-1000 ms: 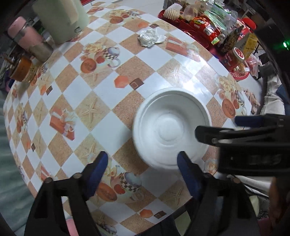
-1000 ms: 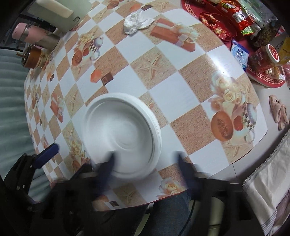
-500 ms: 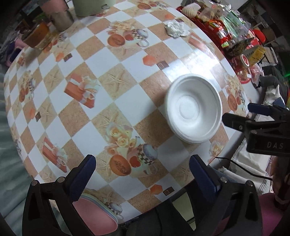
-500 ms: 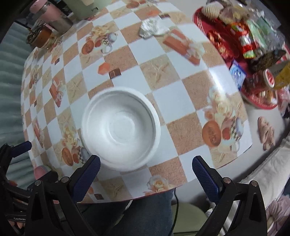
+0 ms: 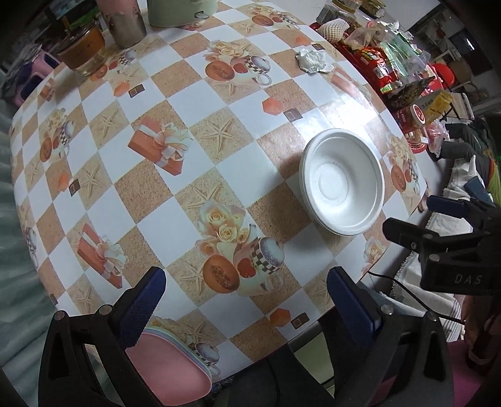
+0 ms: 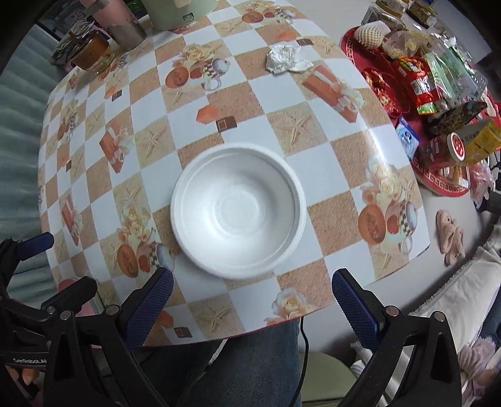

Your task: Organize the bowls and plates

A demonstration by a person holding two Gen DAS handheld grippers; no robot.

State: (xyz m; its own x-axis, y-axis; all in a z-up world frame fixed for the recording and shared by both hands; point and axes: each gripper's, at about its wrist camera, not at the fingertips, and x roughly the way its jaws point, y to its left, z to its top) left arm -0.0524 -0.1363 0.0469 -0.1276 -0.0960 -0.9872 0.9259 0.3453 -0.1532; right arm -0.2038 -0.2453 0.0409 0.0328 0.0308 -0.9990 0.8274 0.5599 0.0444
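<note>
White round foam bowl stack (image 6: 238,210) upright on checkered-cloth table (image 5: 150,188), near front edge. Right claw (image 6: 250,306) wide open, empty, just short of bowl rim. Left claw (image 5: 247,300) wide open, empty; bowls lie ahead-right, well apart.

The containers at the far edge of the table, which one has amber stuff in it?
The glass jar, leftmost of the three. Its clear wall shows amber contents, while the metal cup beside it and the pale green container are opaque.
</note>
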